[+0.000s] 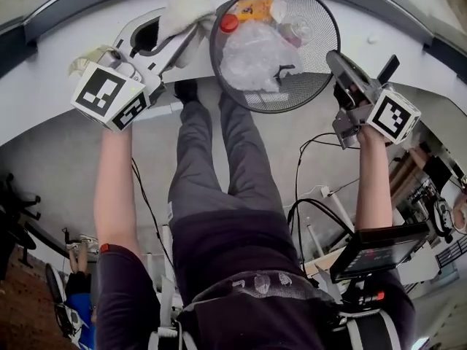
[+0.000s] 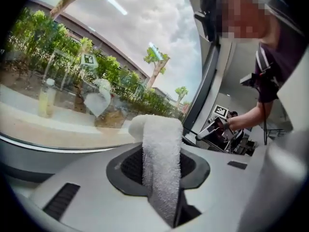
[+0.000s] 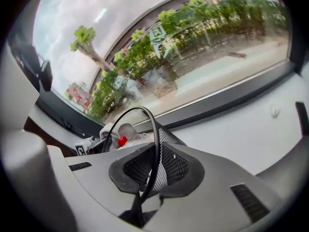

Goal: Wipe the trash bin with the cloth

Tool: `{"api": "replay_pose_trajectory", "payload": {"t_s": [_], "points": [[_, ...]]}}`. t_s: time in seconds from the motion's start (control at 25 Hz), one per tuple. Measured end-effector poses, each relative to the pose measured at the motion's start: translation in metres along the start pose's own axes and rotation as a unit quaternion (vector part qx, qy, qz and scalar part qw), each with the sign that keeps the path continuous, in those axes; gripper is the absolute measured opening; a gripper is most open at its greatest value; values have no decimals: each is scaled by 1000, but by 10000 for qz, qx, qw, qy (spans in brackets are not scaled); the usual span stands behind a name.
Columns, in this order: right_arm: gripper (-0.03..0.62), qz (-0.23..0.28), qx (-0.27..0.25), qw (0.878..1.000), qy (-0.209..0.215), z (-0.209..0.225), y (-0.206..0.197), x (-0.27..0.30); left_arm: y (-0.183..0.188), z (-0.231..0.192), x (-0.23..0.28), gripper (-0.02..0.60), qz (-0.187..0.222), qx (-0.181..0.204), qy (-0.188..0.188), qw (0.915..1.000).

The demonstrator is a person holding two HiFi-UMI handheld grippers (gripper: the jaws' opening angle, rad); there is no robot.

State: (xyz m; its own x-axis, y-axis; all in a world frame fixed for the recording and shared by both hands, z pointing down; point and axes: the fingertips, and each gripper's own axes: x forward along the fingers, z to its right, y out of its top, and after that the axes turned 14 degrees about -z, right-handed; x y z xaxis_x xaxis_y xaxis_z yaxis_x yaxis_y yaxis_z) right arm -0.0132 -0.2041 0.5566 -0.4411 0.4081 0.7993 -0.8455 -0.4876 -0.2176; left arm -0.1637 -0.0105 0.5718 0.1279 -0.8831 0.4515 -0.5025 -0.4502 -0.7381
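A black mesh trash bin (image 1: 321, 79) stands on the white ledge (image 1: 58, 100) in the head view, holding crumpled plastic (image 1: 252, 53), a red-capped bottle (image 1: 229, 23) and an orange packet (image 1: 252, 7). My left gripper (image 1: 188, 39) is shut on a white cloth (image 1: 186, 4), which lies against the bin's upper-left rim. In the left gripper view the cloth (image 2: 161, 153) hangs folded between the jaws. My right gripper (image 1: 333, 57) is shut on the bin's right rim. The rim wire (image 3: 153, 129) and mesh run between its pads (image 3: 181, 170).
A window with a dark frame (image 3: 231, 95) runs along the far side of the ledge. A bottle (image 2: 46, 98) stands by the glass. Below the ledge are the person's legs (image 1: 219, 159), loose cables (image 1: 306, 159) and a screen on a stand (image 1: 376, 250).
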Motion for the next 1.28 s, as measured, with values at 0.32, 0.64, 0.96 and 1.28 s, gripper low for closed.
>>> {"api": "replay_pose_trajectory", "payload": {"t_s": [0.32, 0.64, 0.96, 1.28], "points": [[41, 409, 239, 9985, -274, 1, -5, -8, -35, 25, 0, 106, -39, -323, -189, 9993], [41, 546, 1002, 9901, -814, 27, -25, -29, -58, 76, 9, 106, -427, 48, -643, 9970], [41, 988, 2783, 9553, -88, 5, -86, -26, -78, 105, -13, 106, -580, 224, -667, 9958], [53, 1602, 3045, 9383, 359, 9, -97, -23, -94, 100, 6, 106, -719, -342, -531, 9954]]}}
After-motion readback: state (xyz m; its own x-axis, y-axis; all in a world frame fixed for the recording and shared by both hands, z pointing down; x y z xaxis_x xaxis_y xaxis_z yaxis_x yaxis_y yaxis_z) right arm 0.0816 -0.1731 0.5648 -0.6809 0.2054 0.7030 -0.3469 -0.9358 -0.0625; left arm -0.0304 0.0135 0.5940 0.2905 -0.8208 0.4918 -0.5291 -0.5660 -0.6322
